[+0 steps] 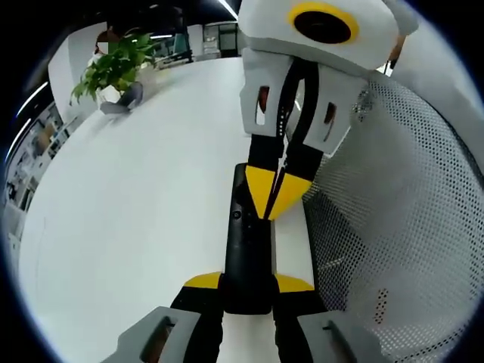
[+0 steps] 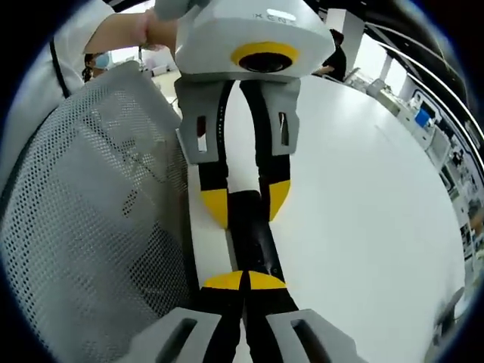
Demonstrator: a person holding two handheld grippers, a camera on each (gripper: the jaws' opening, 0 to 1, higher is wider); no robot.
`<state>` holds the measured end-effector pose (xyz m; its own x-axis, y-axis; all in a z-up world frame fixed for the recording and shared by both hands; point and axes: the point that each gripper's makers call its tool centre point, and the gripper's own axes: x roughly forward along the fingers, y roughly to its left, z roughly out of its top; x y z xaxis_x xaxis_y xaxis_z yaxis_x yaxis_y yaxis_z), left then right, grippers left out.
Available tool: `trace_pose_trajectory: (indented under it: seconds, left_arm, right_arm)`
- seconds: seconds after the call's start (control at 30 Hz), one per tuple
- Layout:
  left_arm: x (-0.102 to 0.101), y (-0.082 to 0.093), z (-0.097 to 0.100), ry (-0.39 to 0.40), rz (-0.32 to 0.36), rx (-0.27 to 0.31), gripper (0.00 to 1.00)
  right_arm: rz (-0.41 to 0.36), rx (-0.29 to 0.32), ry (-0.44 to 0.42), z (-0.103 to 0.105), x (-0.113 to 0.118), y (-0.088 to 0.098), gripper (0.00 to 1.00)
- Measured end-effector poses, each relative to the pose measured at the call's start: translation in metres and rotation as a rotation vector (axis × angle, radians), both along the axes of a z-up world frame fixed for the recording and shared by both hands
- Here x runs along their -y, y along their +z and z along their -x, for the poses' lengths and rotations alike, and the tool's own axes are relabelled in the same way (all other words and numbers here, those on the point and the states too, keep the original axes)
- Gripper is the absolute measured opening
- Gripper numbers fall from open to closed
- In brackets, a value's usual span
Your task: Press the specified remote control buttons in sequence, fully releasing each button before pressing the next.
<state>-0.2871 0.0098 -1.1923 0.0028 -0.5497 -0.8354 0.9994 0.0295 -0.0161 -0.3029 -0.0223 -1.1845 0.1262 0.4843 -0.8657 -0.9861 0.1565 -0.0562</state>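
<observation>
White and smooth, the counter spreads wide under both views, matte and bare across its broad middle, with office shelving and ceiling strip lights blurred beyond its far edge. Beside the tools stands a white mesh basket, its wall a perforated sheet dotted with small round holes, curving up on the right of the left gripper view and on the left of the right gripper view. At the far left corner of the counter sits a leafy green potted plant. A long, slim black remote control, glossy and rectangular with a small round button near its far end, lies between the two tools just beside the basket. The left tool grips the near end of the remote between its yellow-tipped black jaws. The right tool has its yellow tips brought together, touching, over the remote's top face, jaws closed with nothing between them.
</observation>
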Motion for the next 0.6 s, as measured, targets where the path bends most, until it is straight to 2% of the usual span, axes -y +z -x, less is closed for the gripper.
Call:
trace_pose_trajectory:
  seconds: [0.13, 0.23, 0.33, 0.4, 0.43, 0.6]
  left_arm:
    - [0.0, 0.0, 0.0, 0.001, 0.004, -0.001, 0.24]
    - [0.001, 0.001, 0.0, 0.003, 0.008, -0.002, 0.24]
    - [0.001, 0.0, -0.001, 0.004, 0.008, -0.003, 0.24]
    - [0.001, 0.001, -0.001, 0.003, 0.003, -0.005, 0.24]
    - [0.002, 0.001, -0.001, 0.005, 0.001, -0.008, 0.24]
    - [0.001, 0.0, -0.001, 0.003, 0.005, -0.012, 0.24]
  right_arm:
    - [-0.019, 0.0, -0.011, -0.001, 0.002, 0.0, 0.0]
    - [-0.112, -0.041, -0.077, -0.002, 0.003, 0.003, 0.0]
    - [-0.1, -0.014, -0.094, -0.004, 0.008, 0.004, 0.0]
    - [-0.064, 0.038, -0.087, -0.01, 0.013, 0.004, 0.0]
    - [-0.065, 0.045, -0.087, -0.011, 0.013, 0.005, 0.0]
    - [-0.095, 0.007, -0.097, -0.017, 0.005, 0.007, 0.0]
